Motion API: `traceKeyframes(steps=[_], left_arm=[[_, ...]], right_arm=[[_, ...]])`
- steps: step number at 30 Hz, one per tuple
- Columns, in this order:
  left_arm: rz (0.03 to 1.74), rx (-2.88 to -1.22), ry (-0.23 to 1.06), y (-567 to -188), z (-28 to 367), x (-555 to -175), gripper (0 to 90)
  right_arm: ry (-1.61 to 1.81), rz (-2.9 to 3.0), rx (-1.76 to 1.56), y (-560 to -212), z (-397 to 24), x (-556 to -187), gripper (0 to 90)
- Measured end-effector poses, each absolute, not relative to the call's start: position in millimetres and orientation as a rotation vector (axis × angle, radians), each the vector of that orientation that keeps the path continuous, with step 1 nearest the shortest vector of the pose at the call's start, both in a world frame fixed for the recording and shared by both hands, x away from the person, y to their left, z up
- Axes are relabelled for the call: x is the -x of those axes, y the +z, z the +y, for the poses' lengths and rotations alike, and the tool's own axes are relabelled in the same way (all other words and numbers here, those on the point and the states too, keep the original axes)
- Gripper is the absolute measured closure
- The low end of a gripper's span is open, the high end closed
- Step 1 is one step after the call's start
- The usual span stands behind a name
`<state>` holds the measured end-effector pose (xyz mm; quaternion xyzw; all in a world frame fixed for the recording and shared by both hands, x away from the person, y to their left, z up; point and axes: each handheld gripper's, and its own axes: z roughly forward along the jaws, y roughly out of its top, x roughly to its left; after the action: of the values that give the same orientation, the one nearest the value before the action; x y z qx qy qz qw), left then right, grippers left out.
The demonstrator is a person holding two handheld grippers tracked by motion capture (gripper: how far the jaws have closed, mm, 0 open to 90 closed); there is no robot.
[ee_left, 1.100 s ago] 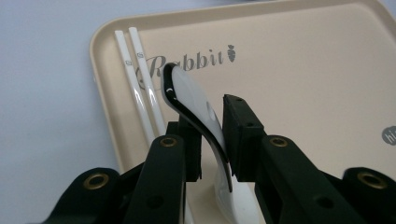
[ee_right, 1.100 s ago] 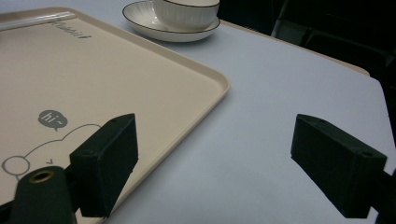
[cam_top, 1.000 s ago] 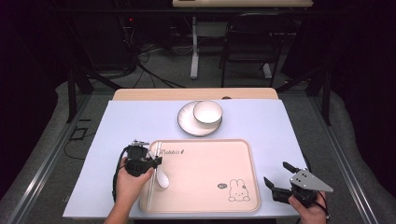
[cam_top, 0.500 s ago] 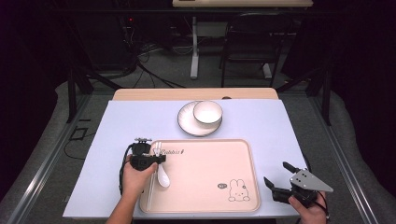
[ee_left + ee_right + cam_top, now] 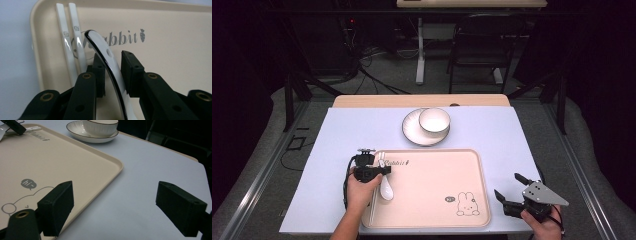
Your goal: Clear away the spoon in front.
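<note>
Here, a beige tray lies on a lavender table.

I see lots of bare room in the middle of the tray. The chopsticks and spoon crowd its left edge. The bowl on its plate blocks the way behind the tray.

From above we look down on the worktop; both claw cameras sit close, sharing the tray.
</note>
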<state>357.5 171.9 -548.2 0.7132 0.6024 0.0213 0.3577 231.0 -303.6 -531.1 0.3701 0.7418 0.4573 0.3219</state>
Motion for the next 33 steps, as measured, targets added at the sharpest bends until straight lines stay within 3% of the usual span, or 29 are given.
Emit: traceKeyframes(steps=[33], left_arm=[[1.563, -1.812, 0.071, -548.0, 175.7, -353.7, 63.7]], right_arm=[[1.203, 1.953, -0.972, -530.9, -304.3, -231.8, 14.4]])
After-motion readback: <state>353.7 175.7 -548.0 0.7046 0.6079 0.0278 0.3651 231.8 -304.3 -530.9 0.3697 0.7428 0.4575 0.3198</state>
